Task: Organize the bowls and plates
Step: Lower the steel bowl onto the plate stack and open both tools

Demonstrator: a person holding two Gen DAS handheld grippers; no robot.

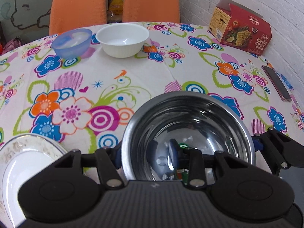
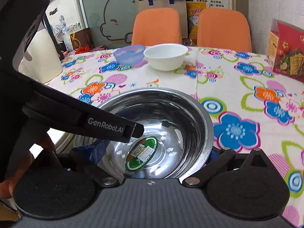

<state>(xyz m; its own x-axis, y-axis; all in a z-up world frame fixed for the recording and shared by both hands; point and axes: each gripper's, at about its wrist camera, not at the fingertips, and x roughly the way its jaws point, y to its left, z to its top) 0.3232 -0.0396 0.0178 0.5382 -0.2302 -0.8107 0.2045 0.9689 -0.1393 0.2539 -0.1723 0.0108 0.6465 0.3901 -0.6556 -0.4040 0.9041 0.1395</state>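
A steel bowl (image 1: 190, 114) (image 2: 171, 110) with a green label (image 2: 142, 155) on its bottom sits right in front of both cameras. My left gripper (image 1: 144, 153) straddles its left wall, one pad outside and one inside; whether they clamp it is unclear. Its black finger carrier (image 2: 114, 127) reaches over the bowl. My right gripper (image 2: 154, 153) is open across the bowl's near part, its right pad (image 1: 256, 144) beside the outer wall. A white bowl (image 1: 122, 39) (image 2: 165, 57) and a blue plastic bowl (image 1: 71, 42) (image 2: 129, 55) stand at the far edge. A white plate (image 1: 24, 161) lies near left.
A red cracker box (image 1: 241, 32) (image 2: 285, 57) stands at the back right and a phone (image 1: 277, 83) lies by the right wall. Two orange chairs (image 1: 77, 5) (image 1: 152, 1) stand behind the floral-clothed table (image 1: 133, 72). A white jug (image 2: 41, 57) is at the far left.
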